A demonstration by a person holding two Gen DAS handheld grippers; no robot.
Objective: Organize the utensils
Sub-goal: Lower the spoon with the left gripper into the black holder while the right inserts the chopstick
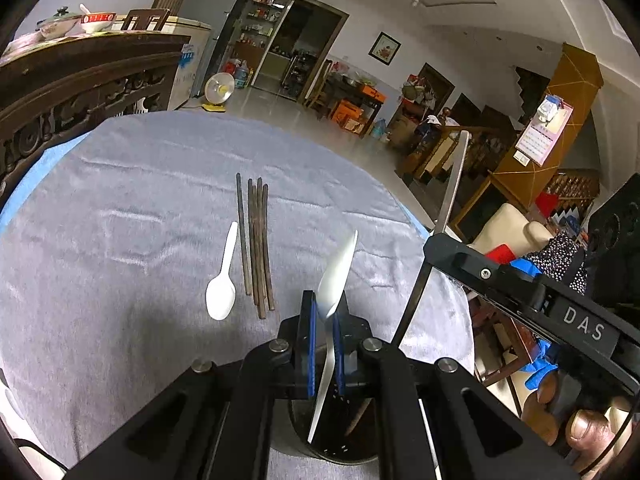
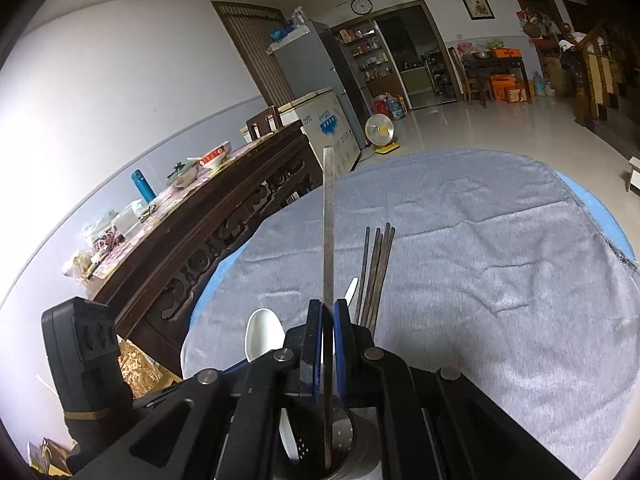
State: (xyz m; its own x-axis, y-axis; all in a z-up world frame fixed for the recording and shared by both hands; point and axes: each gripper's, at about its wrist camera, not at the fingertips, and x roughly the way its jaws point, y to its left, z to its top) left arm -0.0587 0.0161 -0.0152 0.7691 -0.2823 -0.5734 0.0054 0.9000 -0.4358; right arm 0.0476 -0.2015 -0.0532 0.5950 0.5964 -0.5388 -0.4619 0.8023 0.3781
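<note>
Left wrist view: left gripper (image 1: 325,316) pinches a white plastic spoon (image 1: 335,276) over the perforated holder (image 1: 340,432) at bottom centre; right gripper (image 2: 328,320) pinches a metal chopstick (image 2: 328,240) there. Another white spoon (image 1: 222,280) and dark chopsticks (image 1: 256,244) lie mid-frame, unsorted.

Dim indoor light; the wall (image 2: 100,92) glares white, edges curve strongly with dark corners, slight blur.
</note>
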